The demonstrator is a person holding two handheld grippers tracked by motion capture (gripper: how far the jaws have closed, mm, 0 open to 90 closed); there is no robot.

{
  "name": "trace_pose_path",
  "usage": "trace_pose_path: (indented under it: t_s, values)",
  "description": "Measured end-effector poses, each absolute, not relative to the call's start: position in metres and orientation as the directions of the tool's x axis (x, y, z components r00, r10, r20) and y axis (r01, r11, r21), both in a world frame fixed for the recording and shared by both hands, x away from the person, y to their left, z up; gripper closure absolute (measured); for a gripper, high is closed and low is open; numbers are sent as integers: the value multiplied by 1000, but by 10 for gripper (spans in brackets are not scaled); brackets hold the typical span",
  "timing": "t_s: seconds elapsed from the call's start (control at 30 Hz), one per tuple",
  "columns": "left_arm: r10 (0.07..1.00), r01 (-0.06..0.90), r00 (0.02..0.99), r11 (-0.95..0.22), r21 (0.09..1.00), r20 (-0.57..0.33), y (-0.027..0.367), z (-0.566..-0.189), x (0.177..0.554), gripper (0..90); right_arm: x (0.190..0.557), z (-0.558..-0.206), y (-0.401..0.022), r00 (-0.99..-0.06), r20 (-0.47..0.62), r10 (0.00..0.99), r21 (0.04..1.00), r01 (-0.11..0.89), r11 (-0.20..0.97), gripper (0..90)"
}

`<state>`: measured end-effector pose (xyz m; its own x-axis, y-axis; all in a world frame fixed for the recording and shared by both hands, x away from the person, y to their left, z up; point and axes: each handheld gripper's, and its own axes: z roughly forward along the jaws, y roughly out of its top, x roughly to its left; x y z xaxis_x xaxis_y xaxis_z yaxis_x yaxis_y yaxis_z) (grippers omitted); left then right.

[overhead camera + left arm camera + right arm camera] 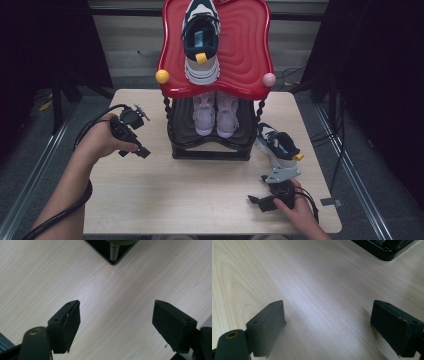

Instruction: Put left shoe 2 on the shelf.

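- High view: the loose navy-and-white sneaker (278, 146) lies at right of centre on the pale wood-grain table (200, 195), just beside the black base of the shoe rack (210, 150), its long axis running diagonally, yellow heel tab toward lower right.
- Right gripper (260, 201) sits just below it, nearer than the left gripper (136, 150) at left of centre.
- Both grippers' jaws stand apart, nothing between them.
- Glossy red rippled top tray (250, 45) carries the matching sneaker (201, 40).

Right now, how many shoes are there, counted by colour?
Navy and white sneakers: 2, one on the red top shelf, one on the table beside the rack.
Pink sneakers: 2, a pair on the black lower shelf.
Total: 4 shoes.
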<state>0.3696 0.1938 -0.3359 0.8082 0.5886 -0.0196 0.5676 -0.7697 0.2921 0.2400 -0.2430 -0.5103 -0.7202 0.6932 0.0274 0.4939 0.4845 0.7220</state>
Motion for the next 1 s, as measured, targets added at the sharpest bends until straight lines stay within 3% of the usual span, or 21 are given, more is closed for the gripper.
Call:
trace_pose_path:
  t_s: [0.53,1.0]
  values:
    - [616,583,787,-717,382,-43,197,-372,365,224,240,-510,-243,-719,30,694,721,497,484,115]
    - [618,587,784,-704,399,-63,194,-400,365,225,240,-510,-243,-721,28,692,720,495,487,115]
